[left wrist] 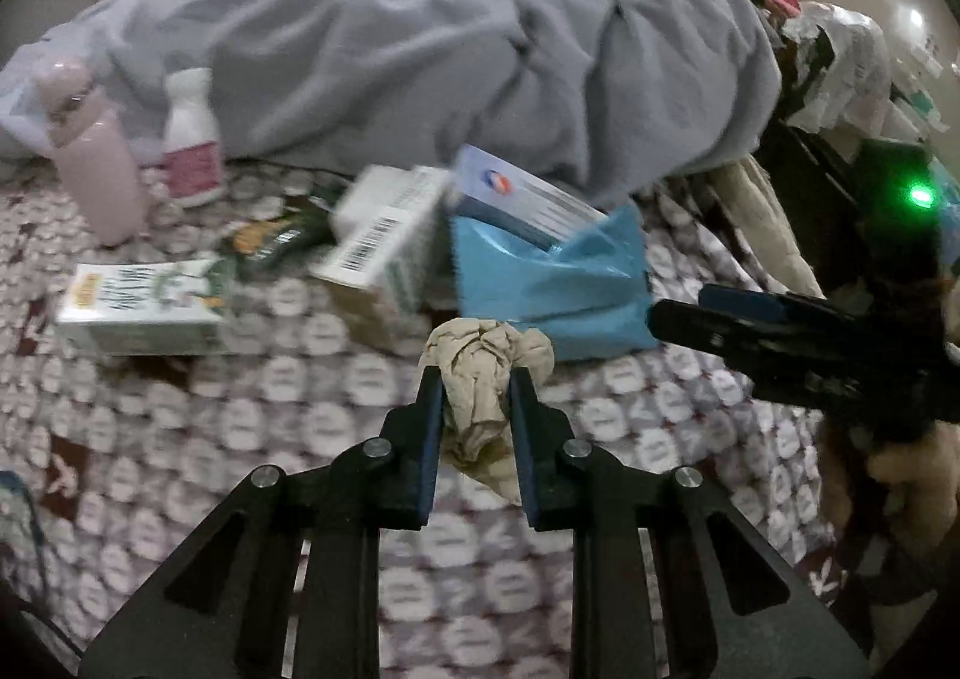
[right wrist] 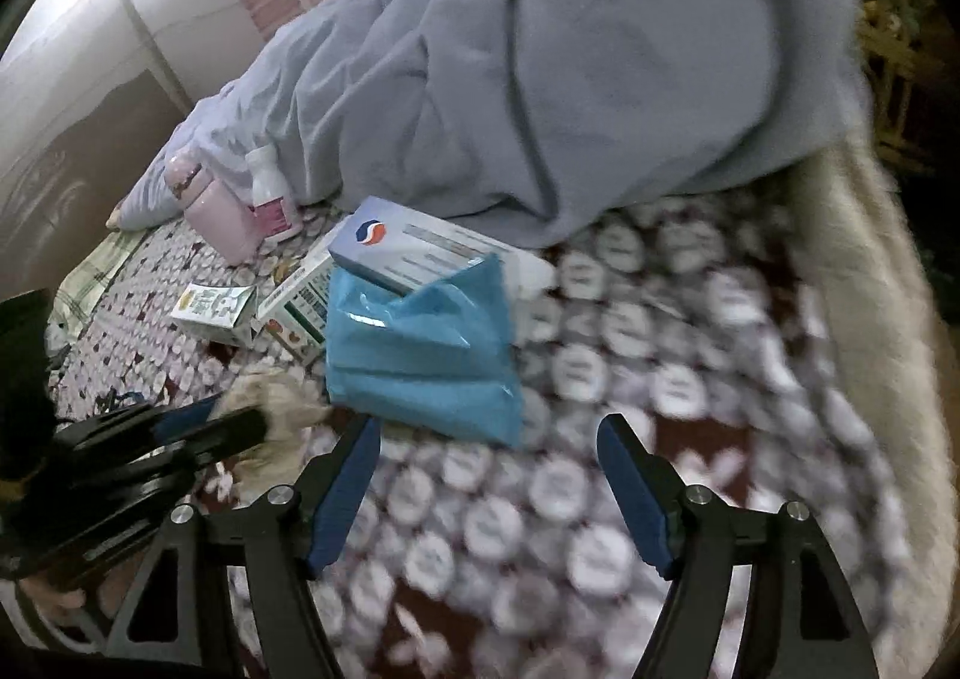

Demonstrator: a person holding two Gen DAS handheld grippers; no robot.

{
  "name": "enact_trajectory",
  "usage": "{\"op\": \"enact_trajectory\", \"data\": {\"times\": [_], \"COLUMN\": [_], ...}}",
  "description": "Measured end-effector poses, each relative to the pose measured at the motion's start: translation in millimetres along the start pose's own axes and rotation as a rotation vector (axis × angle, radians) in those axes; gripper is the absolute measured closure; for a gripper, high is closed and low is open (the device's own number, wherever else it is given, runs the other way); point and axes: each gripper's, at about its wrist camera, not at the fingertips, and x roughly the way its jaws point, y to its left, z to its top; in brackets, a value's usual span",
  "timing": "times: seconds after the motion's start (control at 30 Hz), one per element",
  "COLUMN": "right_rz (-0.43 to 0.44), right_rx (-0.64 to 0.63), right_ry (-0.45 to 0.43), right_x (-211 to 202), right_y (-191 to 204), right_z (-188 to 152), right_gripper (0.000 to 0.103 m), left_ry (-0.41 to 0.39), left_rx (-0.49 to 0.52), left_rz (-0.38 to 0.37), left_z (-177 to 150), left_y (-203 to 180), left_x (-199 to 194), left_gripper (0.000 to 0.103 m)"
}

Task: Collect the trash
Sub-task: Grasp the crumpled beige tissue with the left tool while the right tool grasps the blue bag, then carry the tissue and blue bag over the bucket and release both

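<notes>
The work surface is a bed covered with a patterned bedspread (left wrist: 336, 415), dark brown with many white round marks. A large grey-blue blanket (left wrist: 420, 36) lies crumpled across the far part of the bed. At the right edge of the bed a cream fleece cover (right wrist: 864, 319) hangs over the side.

The left gripper (left wrist: 474, 385) is narrow and grips a crumpled beige tissue (left wrist: 480, 373) between its 2 fingers. The tissue is just beside a blue plastic bag (left wrist: 552, 283).

The right gripper (right wrist: 489, 436) stands wide, with only bedspread between its fingers, near the blue bag.

Behind the bag lie a white and blue box (right wrist: 414, 250), a box with a barcode (left wrist: 384, 247) and a green and white carton (left wrist: 144, 307). Farther left stand a pink bottle (left wrist: 96, 162) and a small white bottle (left wrist: 189, 138), close to the blanket.
</notes>
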Motion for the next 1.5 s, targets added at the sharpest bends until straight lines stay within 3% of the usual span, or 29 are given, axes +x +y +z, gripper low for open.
{"op": "enact_trajectory", "data": {"times": [0.13,0.33,0.43,0.5,0.53,0.57,0.63,0.77,1.03,1.5], "right_rz": [-0.013,-0.007,0.051,0.097,0.109,0.125,0.134,0.134,0.12,-0.021], "right_rx": [-0.018,-0.016,0.02,0.039,0.04,0.043,0.033,-0.005,-0.003,0.141], "right_ry": [0.009,0.027,0.055,0.034,0.024,0.024,0.019,-0.015,-0.092,-0.228], "right_x": [19,44,56,56,54,53,47,27,-31,-150], "right_y": [11,16,10,7,7,7,9,14,4,-88], "right_z": [12,20,19,15,13,11,7,-3,-26,-78], "right_gripper": [0.03,0.026,0.027,0.041,0.063,0.074,0.08,0.086,0.086,0.086], "left_ry": [-0.002,0.006,0.012,0.014,0.015,0.017,0.019,0.012,-0.005,-0.039], "left_rx": [-0.016,-0.05,-0.054,-0.057,-0.06,-0.066,-0.071,-0.056,-0.019,0.162], "left_rz": [0.039,0.032,0.032,0.035,0.035,0.033,0.027,0.016,-0.011,-0.098], "left_z": [2,1,-2,-3,-4,-4,-4,-4,-3,3], "left_y": [14,28,31,33,33,33,30,17,-20,-148], "left_x": [6,12,12,13,13,14,14,12,4,-4], "left_gripper": [0.084,0.084,0.084,0.084,0.084,0.084,0.084,0.084,0.084,0.084]}}
